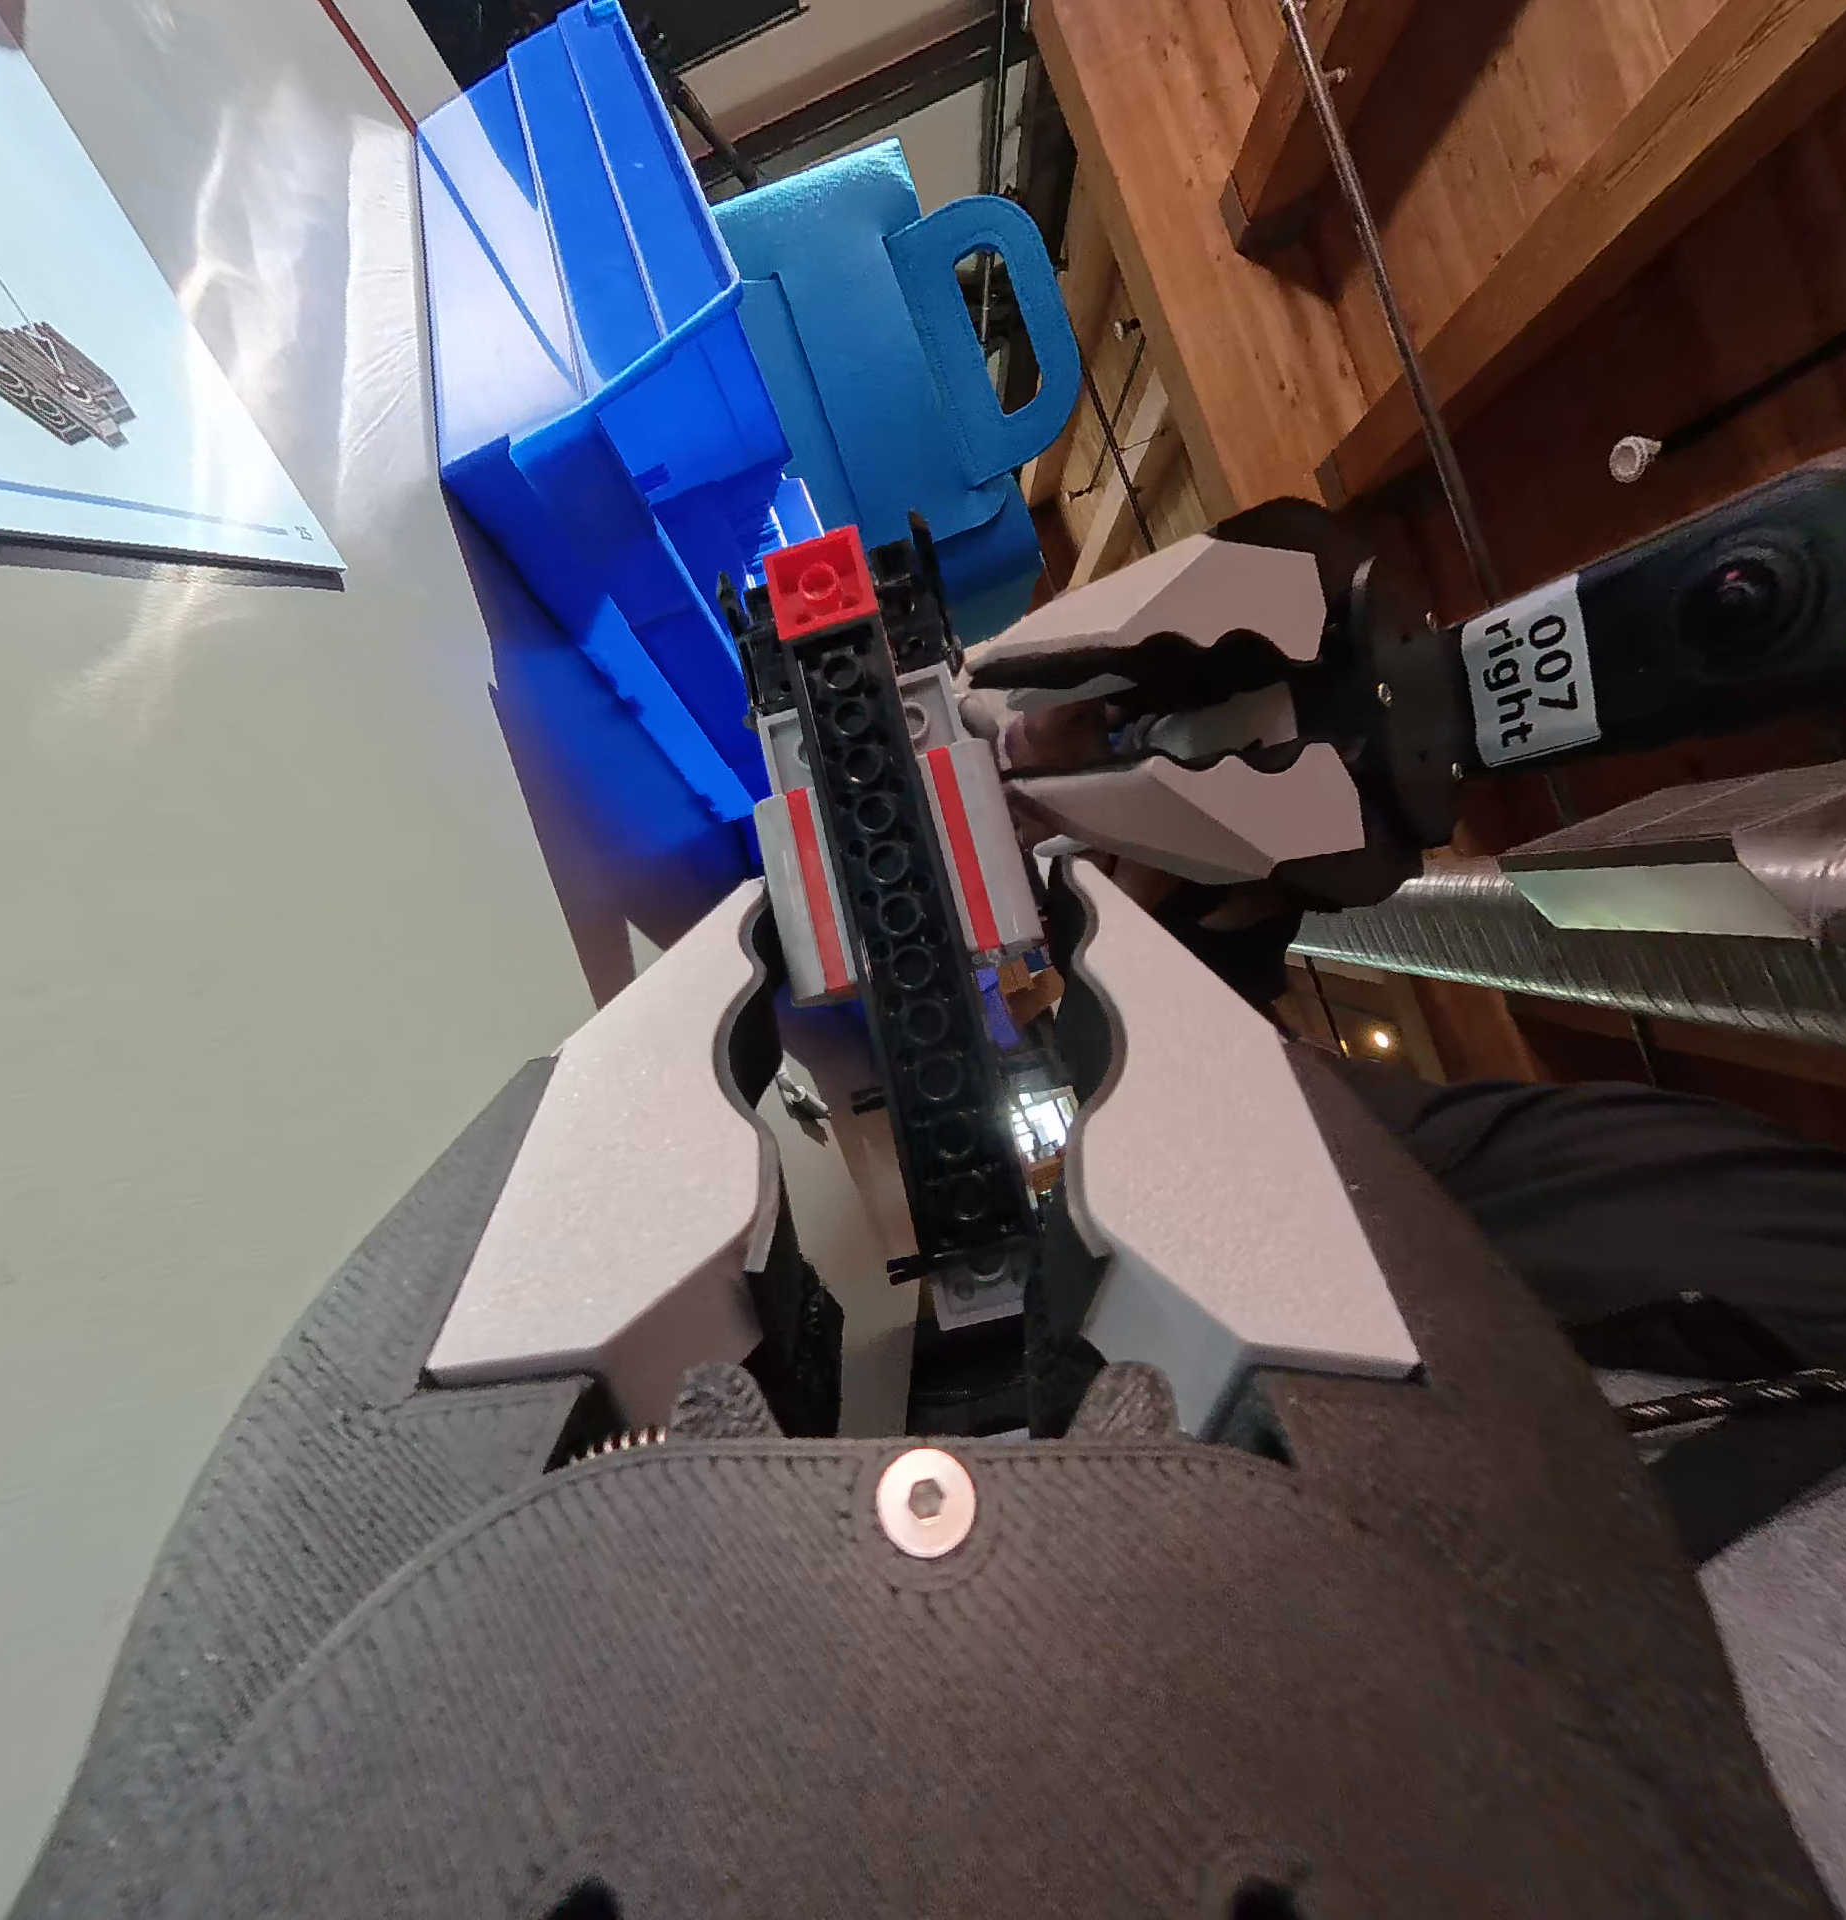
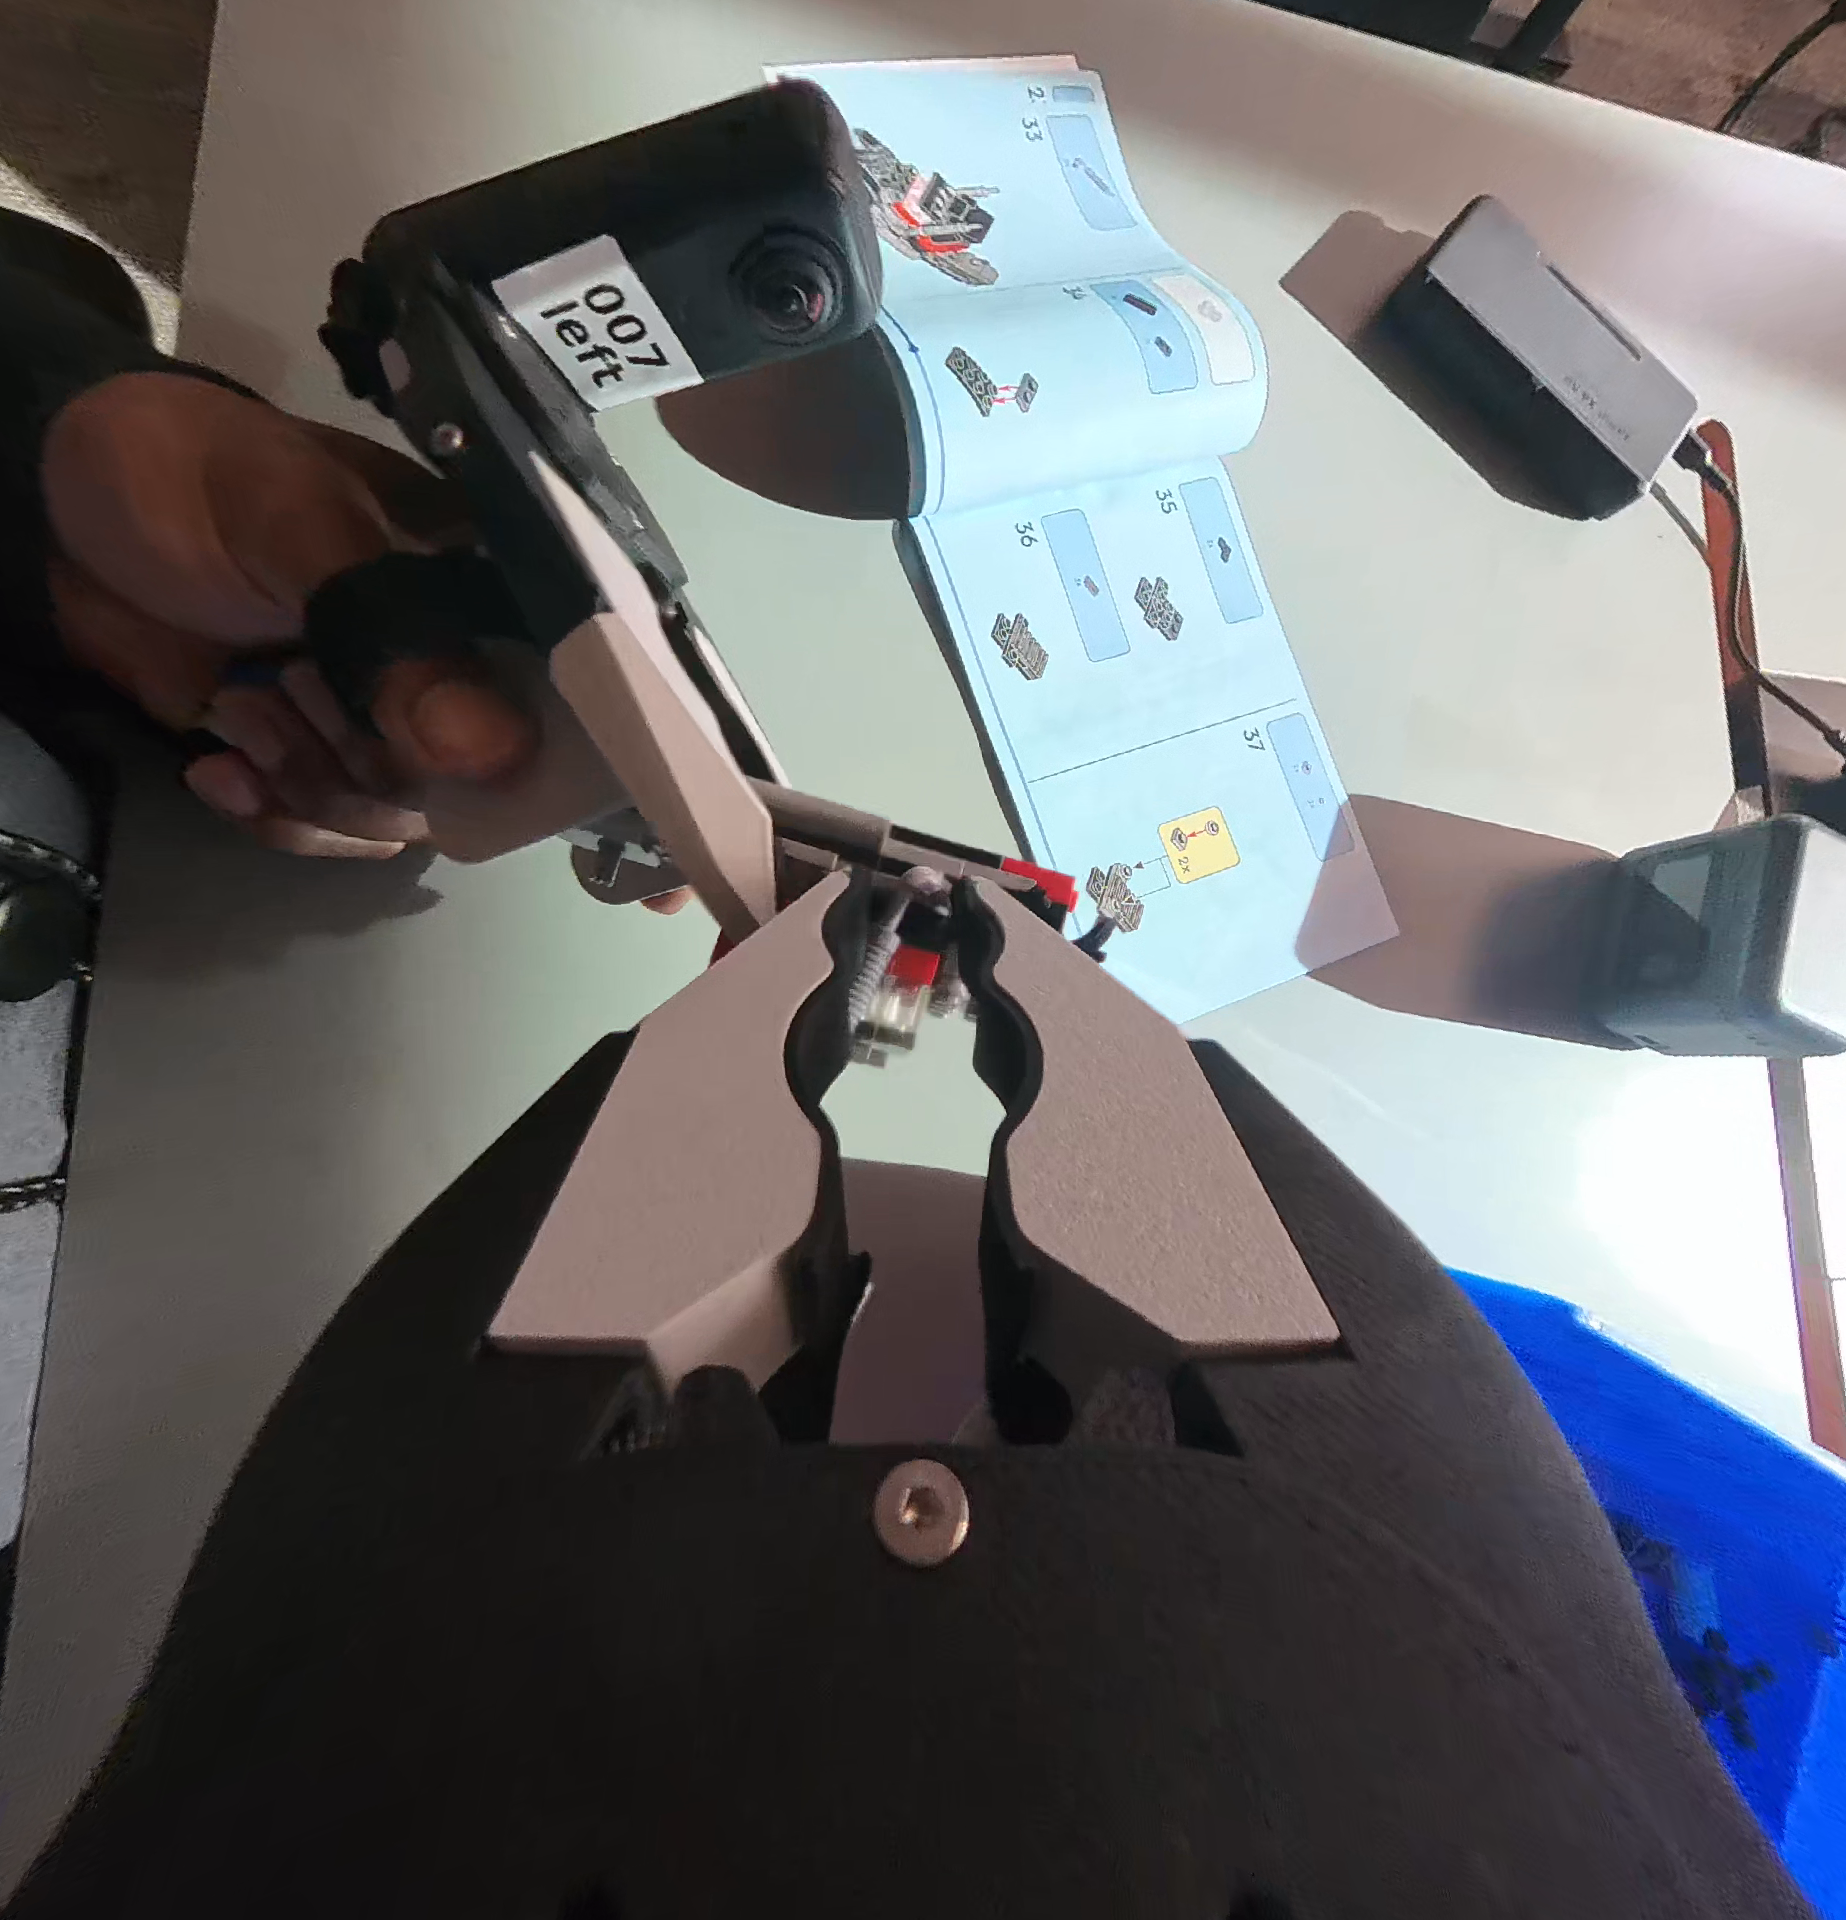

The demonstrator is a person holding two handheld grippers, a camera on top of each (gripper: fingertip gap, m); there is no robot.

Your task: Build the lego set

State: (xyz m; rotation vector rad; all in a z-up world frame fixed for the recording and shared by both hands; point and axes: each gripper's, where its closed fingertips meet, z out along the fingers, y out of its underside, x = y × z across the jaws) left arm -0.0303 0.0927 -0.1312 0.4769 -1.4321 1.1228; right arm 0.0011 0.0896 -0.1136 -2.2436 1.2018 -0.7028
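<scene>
The pale grey desk (image 2: 483, 1091) fills the right wrist view, with the open light-blue instruction booklet (image 2: 1158, 623) lying at upper centre. In the left wrist view a bright blue plastic bin (image 1: 586, 416) occupies the upper middle.

The long black, grey and red lego assembly (image 1: 898, 883) sits at frame centre, off the desk, clenched lengthwise between the jaws of the left tongs (image 1: 914, 987). The right tongs (image 1: 1002, 743) enter from the right of that frame, jaws nearly closed about a small pale part (image 2: 924, 883) at the assembly's side. Whether that part is truly pinched cannot be told.

Judgement: a side piece is being seated. Hold the left tongs rigid, square the part, and press straight in along one line. Skewed pressure risks twisting the assembly out of the grip.
</scene>
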